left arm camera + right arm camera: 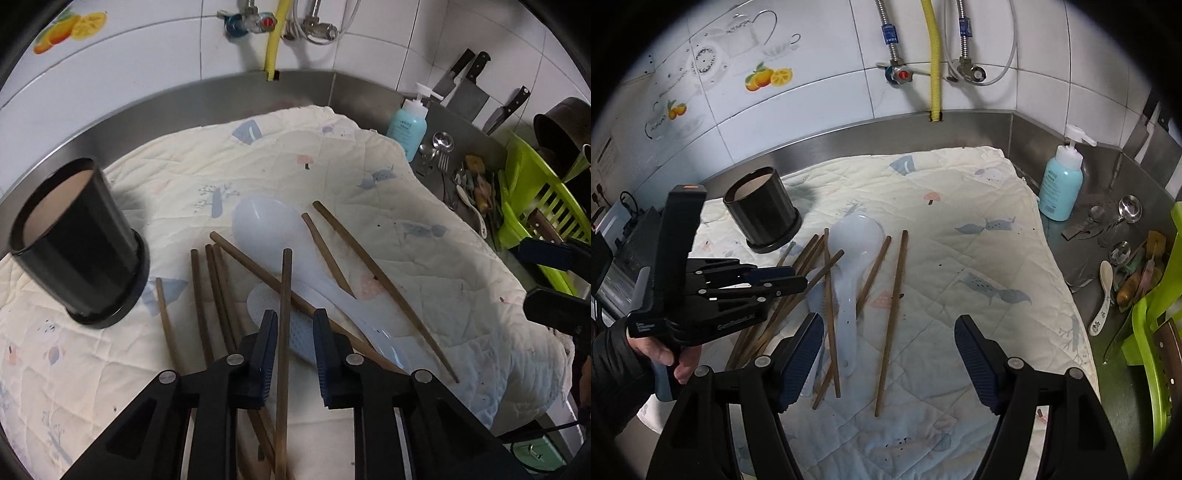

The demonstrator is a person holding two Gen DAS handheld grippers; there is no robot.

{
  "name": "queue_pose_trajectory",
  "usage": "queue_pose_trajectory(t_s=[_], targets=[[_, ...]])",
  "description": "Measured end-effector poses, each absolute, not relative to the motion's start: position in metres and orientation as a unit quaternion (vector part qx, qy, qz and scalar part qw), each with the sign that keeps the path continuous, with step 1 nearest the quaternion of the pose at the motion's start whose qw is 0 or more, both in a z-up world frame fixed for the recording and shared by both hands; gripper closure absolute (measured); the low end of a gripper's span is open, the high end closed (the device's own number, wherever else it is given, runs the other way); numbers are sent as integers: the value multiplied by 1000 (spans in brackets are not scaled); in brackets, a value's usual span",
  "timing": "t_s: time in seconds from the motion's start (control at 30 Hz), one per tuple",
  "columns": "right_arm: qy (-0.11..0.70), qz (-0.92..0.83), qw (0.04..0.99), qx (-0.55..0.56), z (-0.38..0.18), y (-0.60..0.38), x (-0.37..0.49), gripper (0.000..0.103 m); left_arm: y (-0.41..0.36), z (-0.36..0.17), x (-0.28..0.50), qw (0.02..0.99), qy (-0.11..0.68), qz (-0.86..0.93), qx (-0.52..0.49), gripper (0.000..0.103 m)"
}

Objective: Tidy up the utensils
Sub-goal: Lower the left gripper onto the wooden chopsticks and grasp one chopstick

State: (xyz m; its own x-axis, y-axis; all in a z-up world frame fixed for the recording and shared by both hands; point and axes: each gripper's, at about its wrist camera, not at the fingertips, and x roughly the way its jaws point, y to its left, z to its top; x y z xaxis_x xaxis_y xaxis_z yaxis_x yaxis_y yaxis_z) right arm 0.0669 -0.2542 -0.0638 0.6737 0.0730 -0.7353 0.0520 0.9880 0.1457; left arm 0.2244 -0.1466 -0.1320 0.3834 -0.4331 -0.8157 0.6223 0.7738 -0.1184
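Observation:
Several brown chopsticks (384,288) and a white rice paddle (273,236) lie on a cream quilted cloth (295,155). A black holder cup (77,243) stands upright at the cloth's left. My left gripper (294,325) is open, its blue pads on either side of one chopstick (283,332), left pad close to it. From the right wrist view the left gripper (803,278) sits over the chopstick pile (827,295), right of the cup (761,210). My right gripper (888,347) is wide open and empty above a lone chopstick (892,317), near the paddle (849,258).
A blue soap bottle (1060,181), metal spoons (1128,208) and a ceramic spoon (1102,299) sit on the steel counter at right. A green rack (535,206) and knives (469,88) on the wall are at far right. Tiled wall with taps (901,74) behind.

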Motion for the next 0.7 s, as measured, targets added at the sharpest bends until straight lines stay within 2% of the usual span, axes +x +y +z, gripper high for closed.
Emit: queue_pose_trajectory(t_s=[0.47, 0.7], targets=[[406, 3, 910, 83, -68, -257, 78, 22, -156, -150, 246, 811, 473, -325, 114, 84], [406, 4, 910, 87, -69, -259, 80, 22, -161, -156, 250, 804, 480, -329, 122, 92]])
